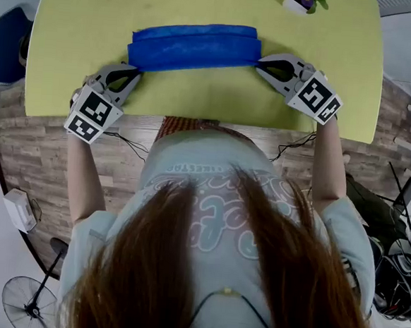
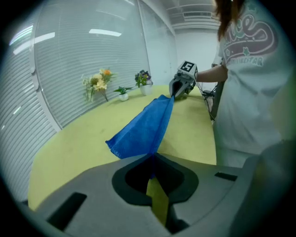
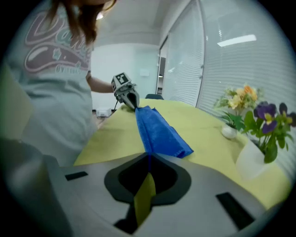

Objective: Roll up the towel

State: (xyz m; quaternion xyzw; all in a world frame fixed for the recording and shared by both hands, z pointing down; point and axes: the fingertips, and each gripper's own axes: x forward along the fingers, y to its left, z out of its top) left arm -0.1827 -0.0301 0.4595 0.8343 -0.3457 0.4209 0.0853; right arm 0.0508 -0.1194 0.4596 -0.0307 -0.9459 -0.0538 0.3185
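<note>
**Both grippers pinch the near corners of the folded towel**

The head view alone shows the whole layout. A long folded blue cloth towel (image 1: 193, 47) lies crosswise on the yellow-green rounded table (image 1: 196, 99), toward 12 o'clock from the person. The left gripper (image 1: 135, 71) is at its 8 o'clock corner and the right gripper (image 1: 260, 66) at its 4 o'clock corner.

Only the gripper views show the grip itself. In the left gripper view the jaws are pressed together on a thin sliver of blue cloth. The towel runs from them toward 12 o'clock, to the other gripper at the far end. The right gripper view shows the same pinch on the opposite corner.

Both forearms reach forward, and each tool tilts down toward the tabletop, marker cube facing up.

Pots stand along the table's far edge. The head view catches one white pot (image 1: 298, 0) at 1 o'clock, holding purple flowers. The right gripper view adds a small round white pot (image 3: 229, 131) of yellow and orange blooms at 3 o'clock.
</note>
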